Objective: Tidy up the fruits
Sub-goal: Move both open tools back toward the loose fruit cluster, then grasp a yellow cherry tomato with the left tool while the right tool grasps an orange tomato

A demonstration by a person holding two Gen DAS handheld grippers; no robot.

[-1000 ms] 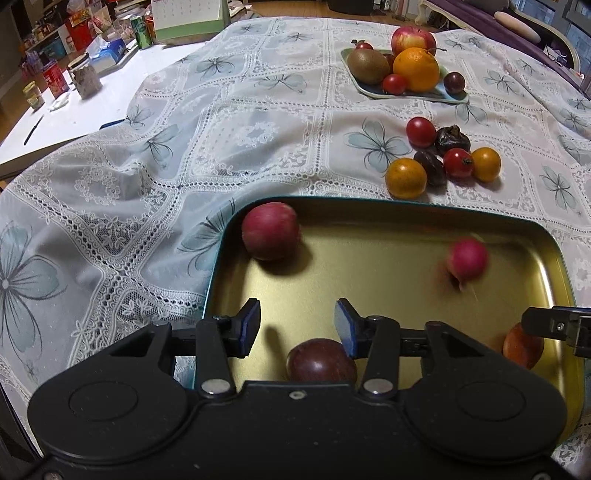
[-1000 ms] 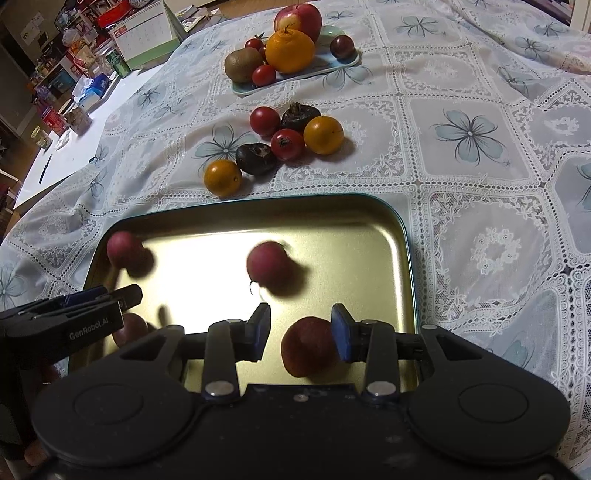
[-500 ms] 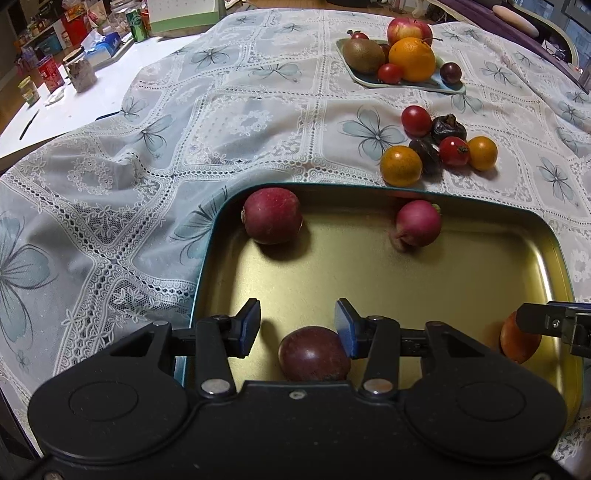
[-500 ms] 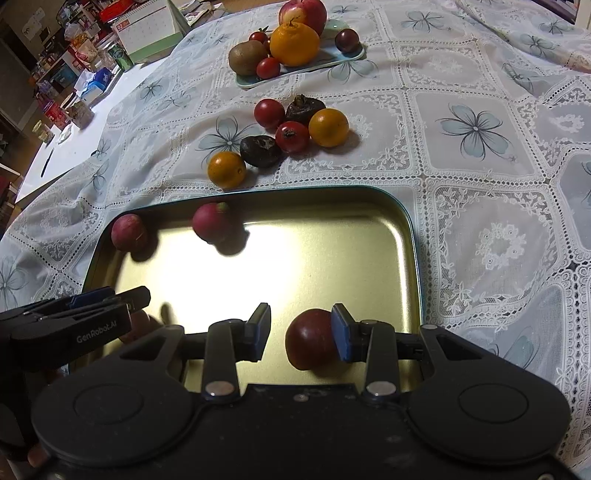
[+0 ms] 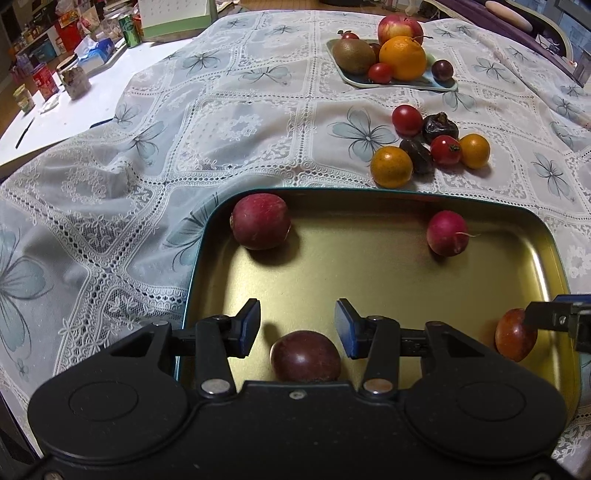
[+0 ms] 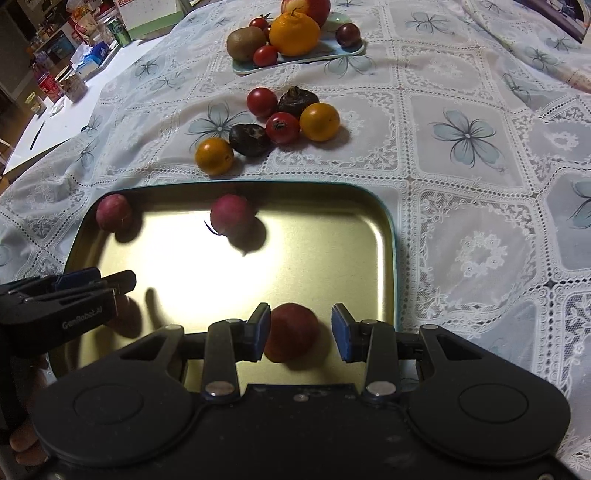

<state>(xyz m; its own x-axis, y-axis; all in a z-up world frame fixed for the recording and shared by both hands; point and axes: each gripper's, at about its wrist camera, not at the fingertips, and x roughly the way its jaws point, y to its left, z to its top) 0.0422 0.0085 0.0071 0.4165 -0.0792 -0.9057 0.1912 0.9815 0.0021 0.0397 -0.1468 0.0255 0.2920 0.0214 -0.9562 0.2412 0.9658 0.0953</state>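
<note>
1. Lace tablecloth (image 5: 229, 122) with pale blue flowers covers the whole table, rumpled toward the left edge, with boxes, jars and a green can on a white surface beyond it.
2. Close by sits a gold metal tray (image 5: 369, 280) with a teal rim, and four fruits lie in it.
3. One red fruit (image 5: 260, 221) rests in the tray's far left corner, and a pinker one (image 5: 447, 233) with a thin stem sits near the far wall.
4. The left gripper (image 5: 297, 328) points steeply down over the tray's near left part, its jaws spread with clear air on both sides of a dark purple fruit (image 5: 304, 356) that lies on the tray floor below them.
5. The right gripper (image 6: 301, 328) hangs over the tray's near right part; its jaws are parted around a reddish-brown fruit (image 6: 291, 332), the left pad just at the skin and the right pad standing clear of it, so nothing is pinched.
6. Past the tray, loose on the cloth, huddle two orange fruits (image 6: 214, 156), two red tomatoes (image 6: 282, 127) and two dark wrinkled fruits (image 6: 250, 139), all touching or nearly so.
7. Farther back a pale blue plate (image 6: 332, 55) carries a kiwi (image 6: 245, 43), an orange (image 6: 294, 34), an apple and some small red and dark fruits.
</note>
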